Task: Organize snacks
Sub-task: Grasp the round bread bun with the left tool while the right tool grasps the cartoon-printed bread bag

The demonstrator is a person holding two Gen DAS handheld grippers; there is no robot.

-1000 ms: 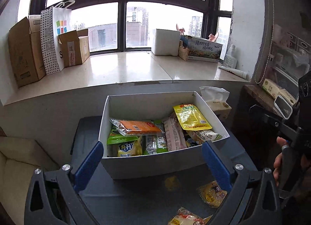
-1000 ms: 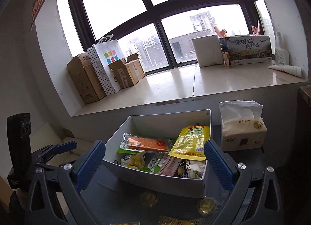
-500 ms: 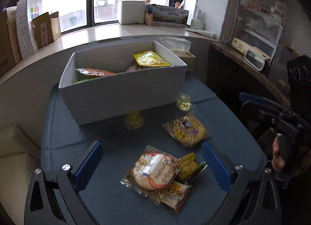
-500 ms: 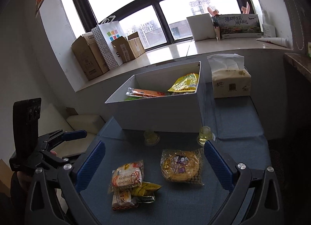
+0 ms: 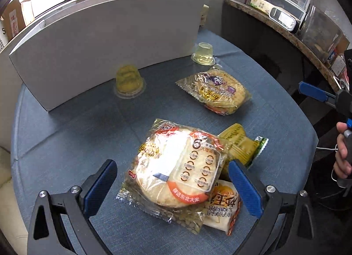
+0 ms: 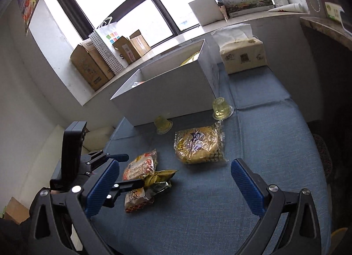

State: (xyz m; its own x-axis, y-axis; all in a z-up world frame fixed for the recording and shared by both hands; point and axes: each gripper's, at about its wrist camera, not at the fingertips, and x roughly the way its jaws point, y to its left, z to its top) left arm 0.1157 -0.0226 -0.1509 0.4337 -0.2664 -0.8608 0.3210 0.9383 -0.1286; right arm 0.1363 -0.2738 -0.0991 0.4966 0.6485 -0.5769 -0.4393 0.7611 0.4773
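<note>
My left gripper is open and straddles a round cake in an orange-and-clear wrapper, its fingers apart from the wrapper on both sides. Under that pack lie an olive-green packet and a white-and-orange packet. A flat cake with a purple cartoon print lies farther right. Two jelly cups stand against the white box. My right gripper hangs open above the blue cloth, nearer than the purple-print cake, holding nothing. The left gripper shows beside the snack pile.
A tissue pack stands to the right of the white box. Cardboard boxes and a dotted paper bag sit on the window sill. A dark shelf with clutter runs along the table's right side. A hand holds the right gripper there.
Both grippers have tilted down and dropped from box height toward the table. The left one has closed in on the round cake pack, which now lies between its open fingers.
</note>
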